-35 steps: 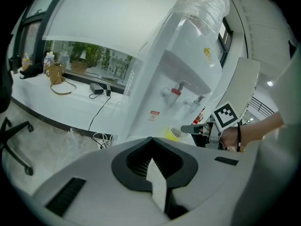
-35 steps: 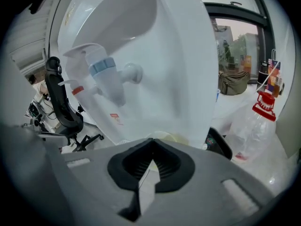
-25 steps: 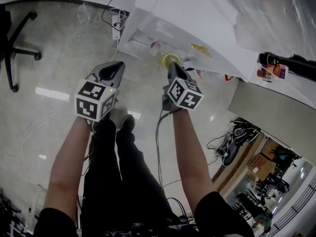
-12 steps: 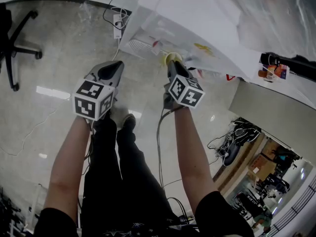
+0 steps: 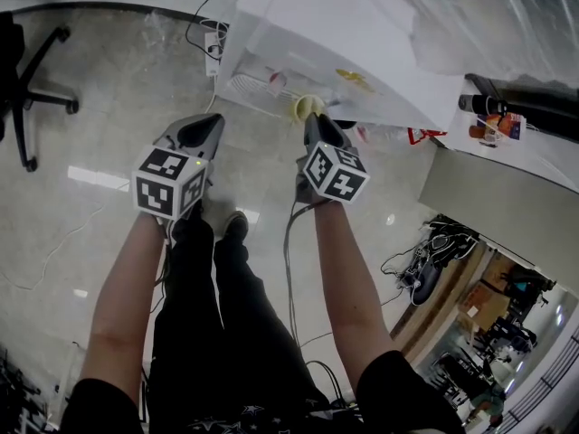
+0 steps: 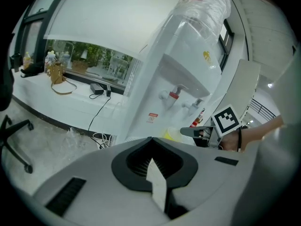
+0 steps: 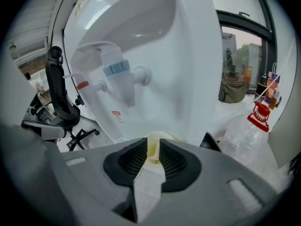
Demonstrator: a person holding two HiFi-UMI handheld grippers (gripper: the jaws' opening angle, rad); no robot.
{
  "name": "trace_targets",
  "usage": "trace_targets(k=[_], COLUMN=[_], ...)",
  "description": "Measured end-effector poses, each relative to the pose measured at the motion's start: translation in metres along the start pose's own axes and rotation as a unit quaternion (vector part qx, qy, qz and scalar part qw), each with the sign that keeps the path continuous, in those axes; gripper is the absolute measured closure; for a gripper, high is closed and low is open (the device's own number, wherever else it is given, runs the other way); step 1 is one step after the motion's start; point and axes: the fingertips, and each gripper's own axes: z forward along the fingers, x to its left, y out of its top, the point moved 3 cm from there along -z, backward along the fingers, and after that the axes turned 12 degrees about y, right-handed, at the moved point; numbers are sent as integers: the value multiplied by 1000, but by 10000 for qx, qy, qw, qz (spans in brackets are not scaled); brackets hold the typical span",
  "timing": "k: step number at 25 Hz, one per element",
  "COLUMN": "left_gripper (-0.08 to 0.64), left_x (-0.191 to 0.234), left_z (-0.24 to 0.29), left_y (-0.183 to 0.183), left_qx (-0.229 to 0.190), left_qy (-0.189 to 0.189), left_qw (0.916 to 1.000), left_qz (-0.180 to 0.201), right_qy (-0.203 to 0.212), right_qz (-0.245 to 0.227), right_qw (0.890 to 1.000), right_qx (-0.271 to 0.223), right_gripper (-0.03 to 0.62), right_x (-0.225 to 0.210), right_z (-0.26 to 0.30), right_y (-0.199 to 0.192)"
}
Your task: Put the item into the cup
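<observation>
Head view looks down; both gripper views face the water dispenser (image 6: pixel 186 72).

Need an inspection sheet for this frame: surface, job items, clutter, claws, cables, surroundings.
Surface: glossy floor, the person stands on it.
Job's things: yellow cup held low in front of the water dispenser, below its taps; no item to go in seen.
Clutter: small items on the white ledge.
Grippers: right claw shut on the cup's wall; left claw shut, empty.
Cables: power strip by the dispenser; cable trailing from the right claw.
Surroundings: office chair.
</observation>
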Motion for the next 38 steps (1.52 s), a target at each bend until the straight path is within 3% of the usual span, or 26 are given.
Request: trace_targets(k=[9, 11, 20, 25, 33, 38], left_gripper=[555, 555, 555, 555, 555, 555], left_x=[-33, -44, -109, -148, -194, -199], left_z=[-45, -54, -124, -171, -217, -240], left_y=[8, 8, 12, 21, 41, 50], left_qx=[-142, -179, -342, -530, -686, -695], left_qy=[19, 20, 99, 133, 9, -156], left_qw=[9998, 9998, 9993, 9978, 9962, 9960], left_qz=[116, 118, 102, 382, 532, 542], right_qy=[312, 345, 578, 646, 817, 754], right_qz=[-114, -159, -106, -551, -396, -290], right_qw=[9991, 9988, 9967, 9949, 9933, 9929], right_qx=[-246, -321, -555, -540, -714, -873], right_gripper=[525, 578, 592, 592, 592, 592], right_x=[34, 39, 53, 75, 93, 107], right_z=[-51, -67, -166, -219, -264, -289], right_y=[10, 12, 19, 15, 24, 37])
